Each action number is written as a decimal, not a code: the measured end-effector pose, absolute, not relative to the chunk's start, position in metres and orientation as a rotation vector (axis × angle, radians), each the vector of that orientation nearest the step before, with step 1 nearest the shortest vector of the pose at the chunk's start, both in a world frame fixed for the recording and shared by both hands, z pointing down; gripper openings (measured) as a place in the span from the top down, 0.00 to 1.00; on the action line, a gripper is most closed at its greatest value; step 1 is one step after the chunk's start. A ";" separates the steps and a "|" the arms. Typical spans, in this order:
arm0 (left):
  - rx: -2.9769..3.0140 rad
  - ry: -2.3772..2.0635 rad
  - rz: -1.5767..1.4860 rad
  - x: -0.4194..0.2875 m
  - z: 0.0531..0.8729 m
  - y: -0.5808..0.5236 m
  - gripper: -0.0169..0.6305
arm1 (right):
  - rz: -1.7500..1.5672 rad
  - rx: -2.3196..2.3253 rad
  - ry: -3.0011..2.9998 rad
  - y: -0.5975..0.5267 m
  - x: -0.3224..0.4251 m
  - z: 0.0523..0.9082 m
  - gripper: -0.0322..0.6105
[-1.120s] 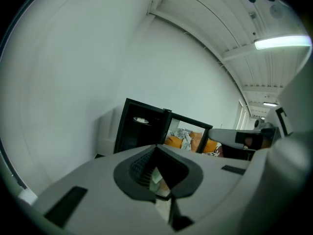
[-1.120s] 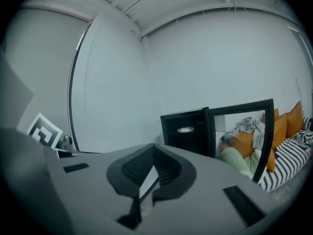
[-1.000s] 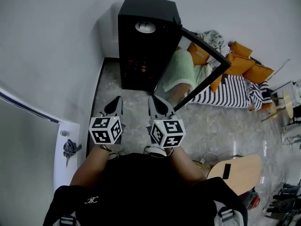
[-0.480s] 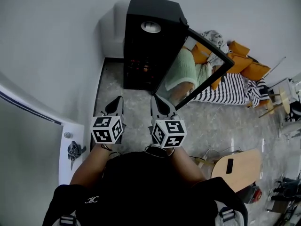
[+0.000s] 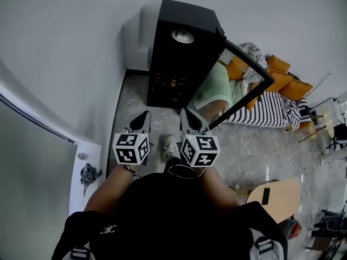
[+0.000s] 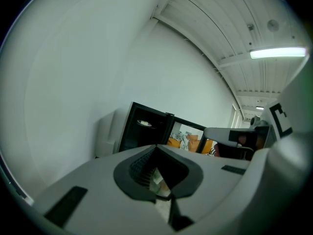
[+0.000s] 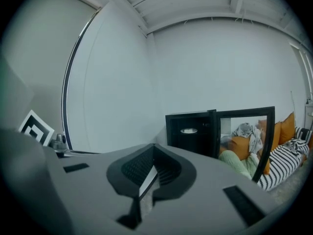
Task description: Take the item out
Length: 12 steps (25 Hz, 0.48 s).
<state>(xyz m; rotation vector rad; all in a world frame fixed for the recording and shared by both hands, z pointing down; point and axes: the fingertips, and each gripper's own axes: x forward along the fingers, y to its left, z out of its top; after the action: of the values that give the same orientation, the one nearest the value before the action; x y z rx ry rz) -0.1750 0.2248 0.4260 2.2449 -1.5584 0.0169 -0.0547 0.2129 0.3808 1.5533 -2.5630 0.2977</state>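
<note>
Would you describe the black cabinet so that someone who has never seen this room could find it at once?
Follow the white wall to the grey stone floor; the cabinet stands there, close to that wall. It is the only tall black box in sight, with a round white light inside near its top and a glass door swung open toward the orange cushions.

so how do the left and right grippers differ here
The left gripper is nearer the wall; the right gripper is nearer the black cabinet's open glass door. The left gripper's cube shows a different marker pattern from the right gripper's cube. Both grippers are shut, empty, side by side, short of the cabinet.
</note>
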 end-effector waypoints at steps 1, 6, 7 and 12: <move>2.247 -1.560 0.014 -0.175 0.426 0.224 0.96 | 0.288 1.552 -2.566 0.211 -0.056 0.380 0.94; 2.258 -1.568 0.014 -0.172 0.422 0.207 0.96 | 0.284 1.567 -2.581 0.187 -0.054 0.378 0.94; 2.261 -1.566 0.015 -0.171 0.422 0.202 0.96 | 0.286 1.572 -2.585 0.180 -0.054 0.378 0.94; 2.254 -1.580 0.038 -0.167 0.427 0.167 0.96 | 0.309 1.585 -2.603 0.139 -0.052 0.383 0.94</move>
<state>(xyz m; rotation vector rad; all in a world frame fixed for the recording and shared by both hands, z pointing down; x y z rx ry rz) -0.1673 0.1666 0.4267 2.2541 -1.5796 0.0378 -0.0519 0.1392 0.3830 1.5848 -2.6029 0.3093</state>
